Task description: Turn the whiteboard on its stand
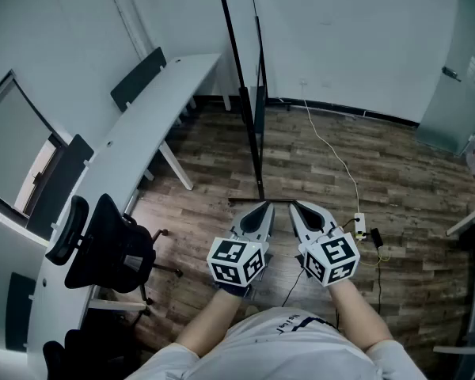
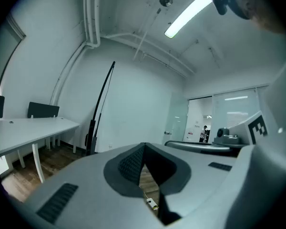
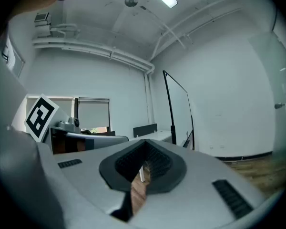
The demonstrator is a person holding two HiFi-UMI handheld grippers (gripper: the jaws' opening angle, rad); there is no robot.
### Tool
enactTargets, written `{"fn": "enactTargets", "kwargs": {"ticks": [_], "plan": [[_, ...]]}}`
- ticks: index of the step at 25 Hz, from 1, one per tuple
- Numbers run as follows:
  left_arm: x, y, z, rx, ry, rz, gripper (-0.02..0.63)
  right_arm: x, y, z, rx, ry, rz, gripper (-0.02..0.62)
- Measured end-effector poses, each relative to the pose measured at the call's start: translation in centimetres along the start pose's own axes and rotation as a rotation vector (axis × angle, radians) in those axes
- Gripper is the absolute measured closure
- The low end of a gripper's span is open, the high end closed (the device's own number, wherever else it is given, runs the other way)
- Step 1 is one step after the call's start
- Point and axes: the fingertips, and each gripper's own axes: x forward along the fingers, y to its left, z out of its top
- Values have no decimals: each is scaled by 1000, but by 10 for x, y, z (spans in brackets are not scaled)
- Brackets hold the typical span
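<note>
The whiteboard stands edge-on ahead of me, a tall thin black-framed panel whose foot bar rests on the wooden floor. My left gripper and right gripper hover side by side just short of that foot, tips pointing at it, neither touching the board. Both are shut with nothing between the jaws. In the left gripper view the whiteboard shows as a thin dark line beyond the closed left gripper. The right gripper view has the whiteboard behind the closed right gripper.
A long white desk with dark panels runs along the left wall. A black office chair stands at my left. A power strip with a white cable lies on the floor at my right. A glass door is at far right.
</note>
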Motion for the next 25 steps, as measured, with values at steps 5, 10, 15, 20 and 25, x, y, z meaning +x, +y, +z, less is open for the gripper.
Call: {"fn": "enactTargets", "kwargs": {"ticks": [5, 10, 15, 20, 25], "plan": [[7, -5, -1, -2, 2, 2, 594, -3, -7, -1, 1, 5, 4, 583], [10, -8, -6, -10, 1, 11, 595, -6, -10, -3, 12, 4, 25, 583], [11, -1, -5, -7, -6, 39, 594, -13, -17, -7, 38, 3, 45, 583], [17, 11, -8, -3, -8, 86, 594, -26, -42, -14, 43, -1, 3, 583], [23, 5, -16, 3, 6, 107, 594, -35, -58, -20, 55, 0, -10, 583]]}}
